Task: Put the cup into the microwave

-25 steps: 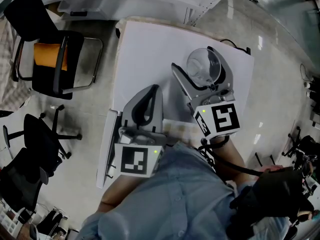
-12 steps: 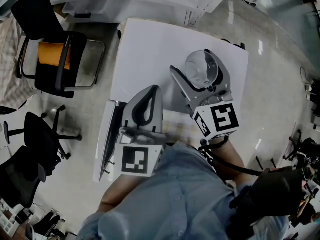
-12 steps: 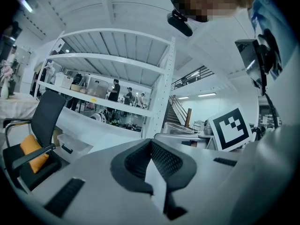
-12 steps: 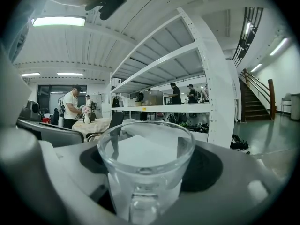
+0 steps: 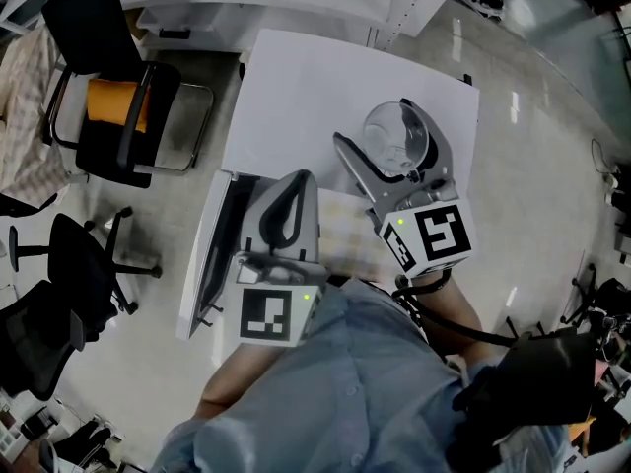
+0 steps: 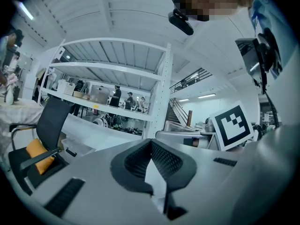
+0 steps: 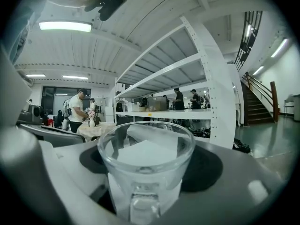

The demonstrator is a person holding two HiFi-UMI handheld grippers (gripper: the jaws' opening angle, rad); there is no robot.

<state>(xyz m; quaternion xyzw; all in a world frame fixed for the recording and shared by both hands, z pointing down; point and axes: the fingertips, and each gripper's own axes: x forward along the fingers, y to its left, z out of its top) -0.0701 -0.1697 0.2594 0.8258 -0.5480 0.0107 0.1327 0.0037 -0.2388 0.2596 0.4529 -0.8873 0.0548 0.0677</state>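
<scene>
Two grippers are hovering over a white rectangular surface (image 5: 306,87), one of them carrying the cup.
The right gripper (image 5: 389,151) is pinching a clear glass cup with a handle (image 7: 146,153) between its fingers, holding it upright in the air above the surface's right half. The left gripper (image 5: 301,177), over the surface's near left corner, is carrying nothing, its fingers pressing together at the tips.

Cup (image 7: 146,163): clear glass, smooth, glossy. Left gripper (image 6: 151,143) shell: grey plastic, matt. Its pads (image 6: 167,160): black, finely ribbed, dull. Table top (image 5: 296,87): white, smooth, matt. Floor (image 5: 532,166): pale, polished, reflecting lights. Shirt (image 5: 345,402): light blue cloth, soft, matt.
</scene>
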